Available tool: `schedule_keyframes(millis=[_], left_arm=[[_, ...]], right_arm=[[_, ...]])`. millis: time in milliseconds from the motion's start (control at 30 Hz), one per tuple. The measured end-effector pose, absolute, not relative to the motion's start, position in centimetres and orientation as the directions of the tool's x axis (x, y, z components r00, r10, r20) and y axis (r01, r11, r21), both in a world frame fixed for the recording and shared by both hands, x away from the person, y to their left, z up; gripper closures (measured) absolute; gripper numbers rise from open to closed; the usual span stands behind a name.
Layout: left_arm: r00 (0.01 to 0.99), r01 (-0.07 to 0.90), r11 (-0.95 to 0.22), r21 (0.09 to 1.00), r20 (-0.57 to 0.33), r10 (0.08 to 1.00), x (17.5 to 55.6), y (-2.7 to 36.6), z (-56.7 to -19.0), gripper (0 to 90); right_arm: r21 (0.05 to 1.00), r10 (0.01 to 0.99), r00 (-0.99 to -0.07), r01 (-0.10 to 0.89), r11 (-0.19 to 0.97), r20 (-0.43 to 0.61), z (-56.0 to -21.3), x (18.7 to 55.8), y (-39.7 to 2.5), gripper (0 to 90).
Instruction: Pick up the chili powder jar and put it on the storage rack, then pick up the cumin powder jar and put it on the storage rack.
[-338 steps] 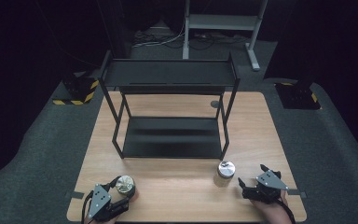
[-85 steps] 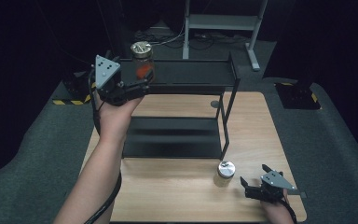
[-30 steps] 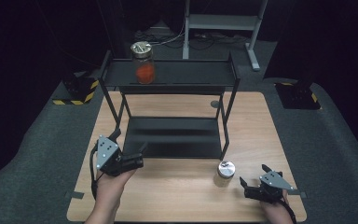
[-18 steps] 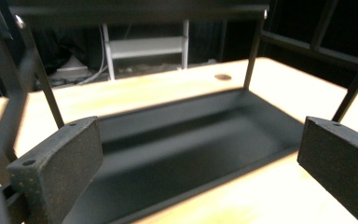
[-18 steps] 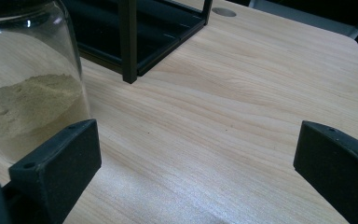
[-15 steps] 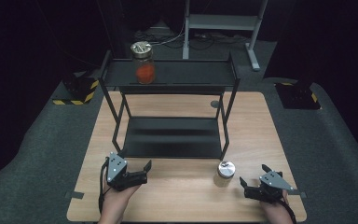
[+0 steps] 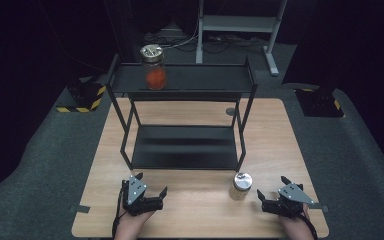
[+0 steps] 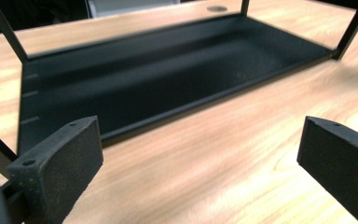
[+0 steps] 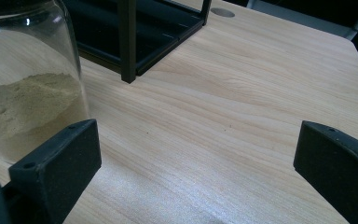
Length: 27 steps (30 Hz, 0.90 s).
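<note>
A glass jar of orange powder with a metal lid stands on the top shelf of the black metal rack, toward its left end. A second jar with pale powder stands on the table in front of the rack's right leg; its glass side looms at the left in the right gripper view. My left gripper rests open near the table's front edge, facing the rack's lower shelf. My right gripper lies open just right of the pale jar, nothing between its jaws.
The wooden table has a cable hole behind the rack. Black-and-yellow striped bases sit on the dark floor at the left, and a metal stand is at the back.
My left gripper has let go of the orange jar on the top shelf and come back down to the table's front edge. The right gripper has stayed put.
</note>
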<state>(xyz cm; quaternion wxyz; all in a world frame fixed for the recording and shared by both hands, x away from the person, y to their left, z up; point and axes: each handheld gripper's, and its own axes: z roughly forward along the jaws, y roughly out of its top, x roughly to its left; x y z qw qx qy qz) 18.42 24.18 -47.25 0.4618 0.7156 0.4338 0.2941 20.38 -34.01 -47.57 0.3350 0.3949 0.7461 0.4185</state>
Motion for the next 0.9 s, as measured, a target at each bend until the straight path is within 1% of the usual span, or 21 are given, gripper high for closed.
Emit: schedule_keyframes(millis=[200,267,400,500,700,900], left_arm=[[0.466,0.377,-0.255,0.890,0.056,0.883,18.8,23.7,-47.8,0.5],[0.476,0.361,-0.290,0.886,0.092,0.875,18.8,23.4,-47.7,0.4],[0.502,0.365,-0.384,0.848,0.168,0.849,19.1,22.4,-47.2,0.5],[0.502,0.357,-0.407,0.841,0.195,0.843,18.9,22.0,-47.2,0.9],[0.506,0.363,-0.428,0.828,0.210,0.836,19.1,21.6,-47.0,0.9],[0.516,0.348,-0.459,0.817,0.241,0.822,18.9,21.2,-47.0,0.9]], right_arm=[[0.885,0.866,-0.466,0.307,0.349,-0.179,-47.5,20.4,-33.9,0.0],[0.885,0.867,-0.465,0.308,0.350,-0.181,-47.5,20.4,-33.8,0.0],[0.885,0.869,-0.462,0.313,0.345,-0.175,-47.5,20.4,-33.8,0.0],[0.886,0.867,-0.465,0.307,0.348,-0.179,-47.5,20.3,-33.9,0.0],[0.888,0.864,-0.468,0.294,0.353,-0.188,-47.7,20.2,-33.9,0.0],[0.884,0.855,-0.477,0.287,0.369,-0.202,-47.7,20.1,-33.8,0.0]])
